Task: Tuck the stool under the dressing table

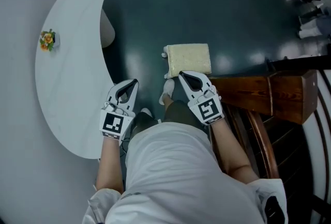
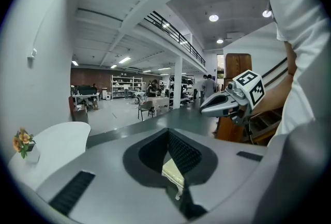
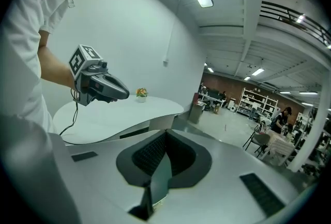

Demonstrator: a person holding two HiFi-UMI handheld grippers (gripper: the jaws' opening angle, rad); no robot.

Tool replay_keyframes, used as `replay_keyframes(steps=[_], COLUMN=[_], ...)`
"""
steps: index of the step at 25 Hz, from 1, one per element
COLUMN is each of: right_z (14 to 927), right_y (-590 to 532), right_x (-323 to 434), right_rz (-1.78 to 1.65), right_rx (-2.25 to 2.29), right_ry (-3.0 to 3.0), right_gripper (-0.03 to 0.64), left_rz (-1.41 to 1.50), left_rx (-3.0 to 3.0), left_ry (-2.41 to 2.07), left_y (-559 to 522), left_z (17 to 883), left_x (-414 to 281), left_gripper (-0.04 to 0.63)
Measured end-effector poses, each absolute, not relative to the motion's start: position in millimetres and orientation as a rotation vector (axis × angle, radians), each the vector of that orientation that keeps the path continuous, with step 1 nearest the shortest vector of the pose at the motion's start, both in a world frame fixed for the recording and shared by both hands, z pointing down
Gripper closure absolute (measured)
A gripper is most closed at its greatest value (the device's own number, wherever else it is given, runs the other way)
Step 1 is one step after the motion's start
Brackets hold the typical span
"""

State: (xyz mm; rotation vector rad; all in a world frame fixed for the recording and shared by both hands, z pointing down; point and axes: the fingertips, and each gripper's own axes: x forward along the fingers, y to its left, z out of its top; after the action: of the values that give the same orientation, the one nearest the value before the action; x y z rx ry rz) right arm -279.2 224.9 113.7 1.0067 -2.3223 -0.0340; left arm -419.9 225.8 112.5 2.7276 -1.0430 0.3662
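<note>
The left gripper (image 1: 132, 83) and right gripper (image 1: 182, 76) are closed tight and hold nothing. The cream stool (image 1: 189, 58) stands out on the dark floor (image 1: 207, 5) beside the white dressing table (image 1: 67, 88), near the right gripper.

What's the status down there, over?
Jaws shut, empty, on left gripper and right gripper. Cream stool out on floor, not under white table. Nothing seen in the way.

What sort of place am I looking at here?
Probably a big open workshop or lab hall with a home-style corner: a white dressing table and cushioned stool stand on the dark floor, while storage shelves and a railed mezzanine show behind.
</note>
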Motion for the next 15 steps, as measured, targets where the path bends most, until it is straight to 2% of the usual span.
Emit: replay_keyframes(steps=[15], right_z=[152.0], right_y=[103.6], right_x=[-189.9], right_rz=[0.142], right_rx=[0.959], right_ry=[-2.336], right_gripper=[0.606], left_rz=[0.501], left_rx=[2.614], left_ry=[-1.129], left_y=[100.7], left_z=[124.4], left_x=[-324.7], left_gripper=[0.594])
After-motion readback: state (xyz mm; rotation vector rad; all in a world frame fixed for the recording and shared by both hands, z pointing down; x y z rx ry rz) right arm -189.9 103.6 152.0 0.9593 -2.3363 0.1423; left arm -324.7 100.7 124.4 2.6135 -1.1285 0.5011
